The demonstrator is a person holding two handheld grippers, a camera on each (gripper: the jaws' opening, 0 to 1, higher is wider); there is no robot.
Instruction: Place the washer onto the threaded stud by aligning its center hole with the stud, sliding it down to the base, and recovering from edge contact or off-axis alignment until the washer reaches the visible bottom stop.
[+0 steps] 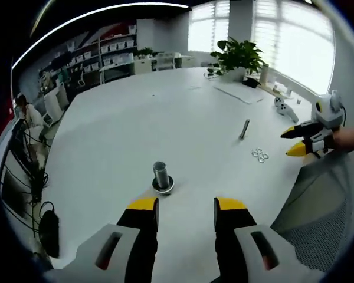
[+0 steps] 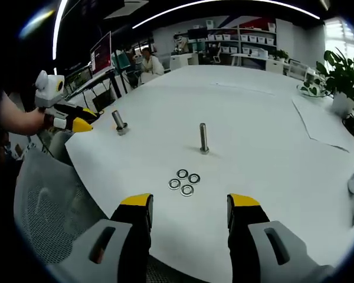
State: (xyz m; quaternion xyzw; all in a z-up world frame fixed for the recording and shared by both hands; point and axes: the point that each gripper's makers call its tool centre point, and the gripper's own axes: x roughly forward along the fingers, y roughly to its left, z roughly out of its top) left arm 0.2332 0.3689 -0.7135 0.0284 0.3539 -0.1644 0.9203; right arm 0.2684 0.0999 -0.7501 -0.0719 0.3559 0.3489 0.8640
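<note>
So, four washers are lying flat in a cluster on the white table, straight ahead of the right gripper, w/ the upright threaded stud standing just beyond them. Right gripper's nearer; left gripper is hovering by another stud. Both jaws are gaping wide, holding nothing.

An open-plan office. Large white surface across the middle; shelving with storage boxes at upper left of the left gripper view; monitors at upper left of the right gripper view; potted plant beside bright blinded windows.
</note>
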